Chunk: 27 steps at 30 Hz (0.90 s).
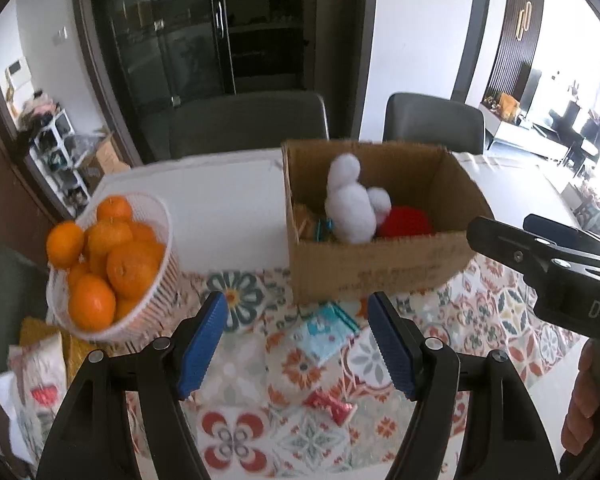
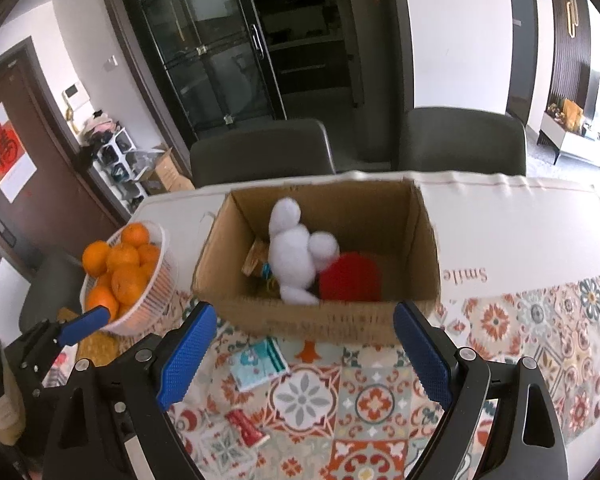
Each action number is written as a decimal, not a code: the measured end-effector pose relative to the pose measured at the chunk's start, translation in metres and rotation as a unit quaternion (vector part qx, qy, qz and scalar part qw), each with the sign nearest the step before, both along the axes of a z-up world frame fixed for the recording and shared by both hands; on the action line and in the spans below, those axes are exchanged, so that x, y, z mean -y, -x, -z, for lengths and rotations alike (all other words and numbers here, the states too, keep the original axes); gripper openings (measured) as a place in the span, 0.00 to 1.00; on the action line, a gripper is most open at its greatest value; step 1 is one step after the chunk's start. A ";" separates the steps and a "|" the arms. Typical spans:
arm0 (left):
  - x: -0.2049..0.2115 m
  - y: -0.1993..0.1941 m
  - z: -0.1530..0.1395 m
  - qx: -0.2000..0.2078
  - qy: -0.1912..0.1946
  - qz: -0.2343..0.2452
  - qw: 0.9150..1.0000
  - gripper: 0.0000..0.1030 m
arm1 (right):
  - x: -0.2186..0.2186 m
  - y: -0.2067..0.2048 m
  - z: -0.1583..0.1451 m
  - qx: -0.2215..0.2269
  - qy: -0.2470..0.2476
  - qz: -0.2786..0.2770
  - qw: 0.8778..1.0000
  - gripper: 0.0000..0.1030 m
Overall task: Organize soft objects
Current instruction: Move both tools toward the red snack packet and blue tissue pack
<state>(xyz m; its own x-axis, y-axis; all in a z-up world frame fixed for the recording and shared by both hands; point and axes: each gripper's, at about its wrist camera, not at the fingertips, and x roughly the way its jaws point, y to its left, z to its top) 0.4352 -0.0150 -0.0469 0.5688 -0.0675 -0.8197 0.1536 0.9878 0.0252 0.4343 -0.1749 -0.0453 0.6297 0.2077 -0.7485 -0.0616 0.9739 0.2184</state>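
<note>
Soft toys sat in the open box while both grippers hung empty above the patterned cloth.

A fluffy white plush toy [image 2: 296,256] stood inside the corrugated cardboard box [image 2: 328,320], leaning beside a knobbly red soft object [image 2: 350,280]. The left gripper [image 1: 298,340] and the right gripper [image 2: 300,356] were each held level in front of the box, their ribbed blue pads spread wide with nothing between them. A small teal packet [image 2: 258,364] and a crinkled red wrapper [image 2: 246,426] lay flat on the floral tablecloth [image 2: 500,328]. A white slatted basket [image 1: 156,264] heaped with glossy oranges [image 1: 112,256] stood left of the box.
</note>
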 end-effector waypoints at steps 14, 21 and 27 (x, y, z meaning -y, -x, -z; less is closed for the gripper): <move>-0.004 0.029 0.060 -0.099 0.037 -0.065 0.992 0.68 | 0.004 0.026 0.047 -0.046 0.011 -0.008 0.999 0.88; -0.004 0.030 0.097 -0.162 0.063 -0.100 0.980 0.57 | 0.008 0.030 0.075 -0.078 0.009 -0.010 0.997 0.88; -0.004 0.025 0.125 -0.209 0.082 -0.129 0.966 0.49 | 0.005 0.027 0.097 -0.106 0.015 -0.023 0.994 0.88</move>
<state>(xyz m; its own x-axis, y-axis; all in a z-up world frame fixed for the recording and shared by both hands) 0.4098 -0.0107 -0.1721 0.2054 -0.1151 -0.9719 -0.1358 0.9801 -0.1448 0.4073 -0.1796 -0.1425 0.4476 0.2084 -0.8696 -0.0611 0.9773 0.2027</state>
